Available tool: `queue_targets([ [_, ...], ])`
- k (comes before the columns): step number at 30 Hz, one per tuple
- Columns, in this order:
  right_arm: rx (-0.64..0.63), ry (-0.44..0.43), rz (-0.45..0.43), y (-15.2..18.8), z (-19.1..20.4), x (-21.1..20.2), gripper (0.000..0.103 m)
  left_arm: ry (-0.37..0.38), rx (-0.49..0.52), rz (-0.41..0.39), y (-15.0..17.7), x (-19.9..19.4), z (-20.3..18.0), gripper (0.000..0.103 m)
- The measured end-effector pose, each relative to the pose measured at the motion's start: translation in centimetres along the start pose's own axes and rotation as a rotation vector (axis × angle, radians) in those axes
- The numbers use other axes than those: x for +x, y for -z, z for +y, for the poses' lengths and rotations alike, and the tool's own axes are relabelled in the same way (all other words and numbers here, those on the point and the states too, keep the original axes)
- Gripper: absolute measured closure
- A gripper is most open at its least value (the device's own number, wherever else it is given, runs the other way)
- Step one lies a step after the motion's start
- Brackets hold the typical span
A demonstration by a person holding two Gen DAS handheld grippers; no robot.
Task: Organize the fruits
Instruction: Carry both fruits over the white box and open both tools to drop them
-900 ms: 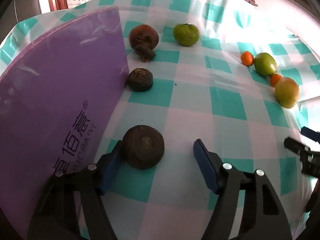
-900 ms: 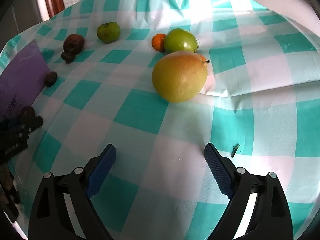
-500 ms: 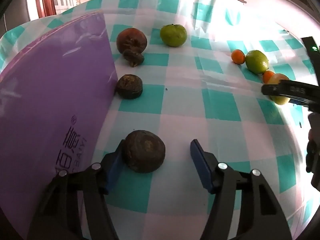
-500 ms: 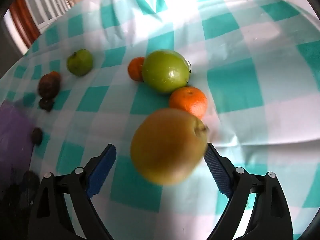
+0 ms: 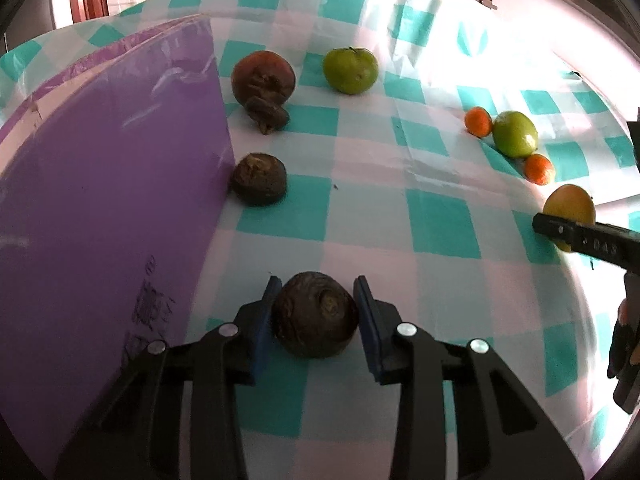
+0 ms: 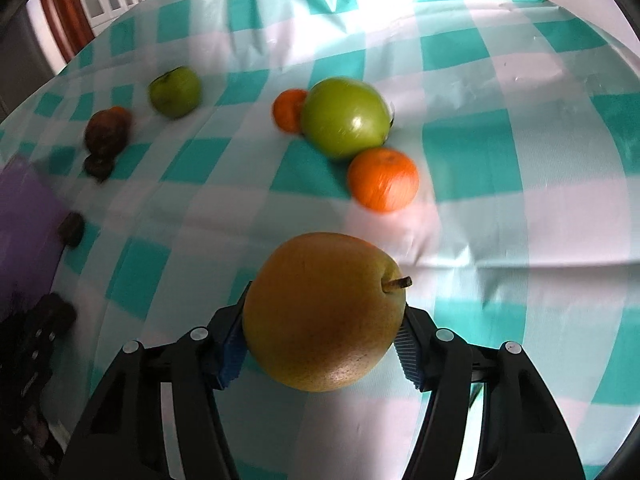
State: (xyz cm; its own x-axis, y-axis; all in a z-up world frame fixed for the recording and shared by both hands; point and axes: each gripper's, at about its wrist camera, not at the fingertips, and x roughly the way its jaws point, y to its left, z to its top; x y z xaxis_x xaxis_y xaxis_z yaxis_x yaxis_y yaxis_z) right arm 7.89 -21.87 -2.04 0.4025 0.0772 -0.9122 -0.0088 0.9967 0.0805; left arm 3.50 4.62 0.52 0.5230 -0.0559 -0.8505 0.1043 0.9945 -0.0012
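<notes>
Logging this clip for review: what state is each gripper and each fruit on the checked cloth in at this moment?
left gripper: shut on the dark fruit.
right gripper: shut on the yellow pear.
second dark fruit: loose, against the purple board.
shrivelled brown fruit: loose on the cloth.
green fruits, oranges: loose, clustered.
</notes>
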Motion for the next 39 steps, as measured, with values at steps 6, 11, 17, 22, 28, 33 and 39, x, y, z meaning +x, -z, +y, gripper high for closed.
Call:
queue_targets([
  [6, -0.087, -0.077, -0.015, 1.7, 0.9, -2.0, 0.042, -0.002, 0.019, 0.029, 0.9, -1.5, -2.2, 0.066],
  [11, -0.192, -0.130, -0.020, 3.1, 1.4, -3.7, 0.042, -0.013, 0.039, 0.027, 1.0, -3.7, -4.5, 0.066],
  [17, -0.241, -0.181, -0.039, 4.6, 1.4, -5.9, 0.042, -0.039, 0.069, -0.032, 0.9, -6.8, -6.5, 0.066],
  [22, -0.268, -0.211, -0.076, 4.8, 0.8, -7.7, 0.042, -0.062, 0.058, -0.070, 0.5, -8.9, -7.0, 0.066],
  [28, -0.270, -0.242, -0.120, 4.4, 0.8, -9.6, 0.042, -0.116, 0.062, -0.137, -0.1, -12.5, -6.5, 0.066],
  [33, -0.289, -0.283, -0.166, 3.1, 2.2, -11.4, 0.042, -0.178, 0.013, -0.205, -0.6, -16.0, -4.4, 0.066],
  [39, -0.339, -0.354, -0.218, 1.5, 5.3, -13.3, 0.042, -0.239, -0.062, -0.252, -0.4, -19.4, -1.6, 0.066],
])
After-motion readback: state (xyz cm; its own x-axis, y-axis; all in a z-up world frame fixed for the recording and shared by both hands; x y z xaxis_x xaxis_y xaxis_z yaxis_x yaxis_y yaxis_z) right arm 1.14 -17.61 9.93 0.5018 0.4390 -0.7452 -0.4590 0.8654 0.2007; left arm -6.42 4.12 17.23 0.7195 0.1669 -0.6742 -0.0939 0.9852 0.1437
